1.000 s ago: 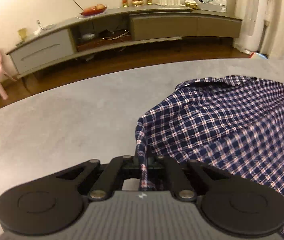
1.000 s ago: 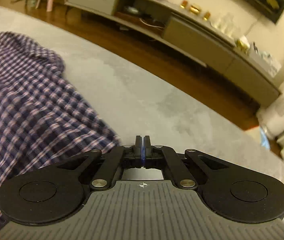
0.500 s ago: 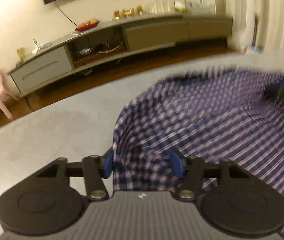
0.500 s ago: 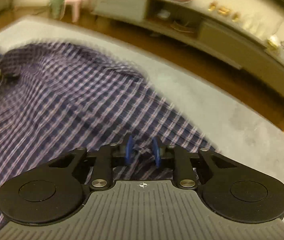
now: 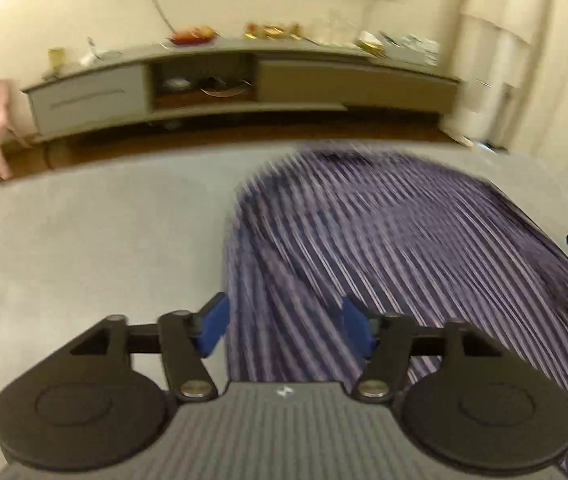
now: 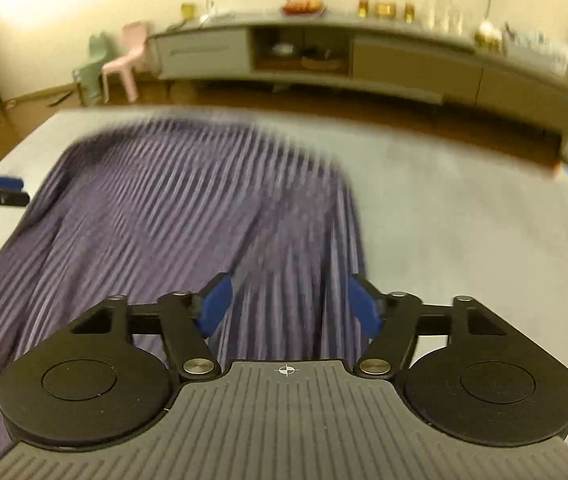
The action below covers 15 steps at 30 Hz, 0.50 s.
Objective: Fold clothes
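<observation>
Presently we hold both the left gripper (image 5: pixel 284 322) and right gripper (image 6: pixel 290 306) spread wide and empty over the blurred navy-and-white checked cotton shirt (image 6: pixel 171 208) lying on the grey table (image 5: pixel 83 240), where loose cloth may bunch.

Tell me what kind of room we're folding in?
Likely a home living room: a long low media cabinet against the wall, small plastic children's chairs beside it, and the plaid shirt spread on a grey surface.
</observation>
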Tool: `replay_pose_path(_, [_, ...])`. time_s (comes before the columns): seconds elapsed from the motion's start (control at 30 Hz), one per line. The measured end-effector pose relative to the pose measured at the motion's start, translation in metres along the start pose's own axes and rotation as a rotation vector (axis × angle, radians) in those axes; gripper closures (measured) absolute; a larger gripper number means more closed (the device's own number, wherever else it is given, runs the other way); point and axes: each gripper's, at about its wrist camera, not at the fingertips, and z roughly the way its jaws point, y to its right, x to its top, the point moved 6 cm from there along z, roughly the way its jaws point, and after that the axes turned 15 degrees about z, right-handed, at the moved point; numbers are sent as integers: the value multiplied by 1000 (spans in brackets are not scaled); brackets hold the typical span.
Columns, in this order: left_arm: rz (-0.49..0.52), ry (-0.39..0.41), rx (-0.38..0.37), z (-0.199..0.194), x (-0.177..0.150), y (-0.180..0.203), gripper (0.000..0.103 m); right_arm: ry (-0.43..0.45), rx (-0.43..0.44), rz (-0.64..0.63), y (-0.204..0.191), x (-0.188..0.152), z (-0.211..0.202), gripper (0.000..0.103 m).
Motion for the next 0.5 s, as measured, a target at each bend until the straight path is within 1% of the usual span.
replay_pose_path(0.07, [-36,-18,-27,-20,-33,14,24,-49,-2,53,18,-53,-32,35])
replay_pose_path(0.1, [-65,-32,-44,-27,-48,19,23,-73,-3,79,27,-79,-47,32])
replay_pose_path(0.17, [-107,-64,-65,-33,-71,30,22,-112,-32,121,41,-117,-62,31])
replay_pose_path(0.23, [-136,-96,-73,-35,-89,40,21,-119,-58,129,45,-138,-70,32])
replay_pose_path(0.27, [-143,-111,-66,-33,-94,44,21,-123,-71,132,47,-148,-74,35])
replay_pose_path(0.3, [-143,-116,-57,-33,-97,46,21,-117,-80,101,44,-150,-75,49])
replay_pose_path(0.33, [-141,-116,-47,-35,-98,49,26,-111,-89,69,41,-150,-76,64])
replay_pose_path(0.37, [-137,-112,-32,-34,-98,46,36,-106,-98,37,37,-151,-77,99])
replay_pose_path(0.4, [-131,-106,-16,-32,-97,42,70,-87,-129,1,38,-147,-77,103])
replay_pose_path(0.43, [-125,-100,0,-31,-96,37,99,-68,-160,-35,38,-142,-77,103])
replay_pose_path(0.47, [-126,-85,31,-33,-93,27,102,-50,-191,-70,39,-137,-78,103])
replay_pose_path(0.5, [-129,-67,68,-36,-89,15,102,-31,-222,-106,39,-132,-78,103])
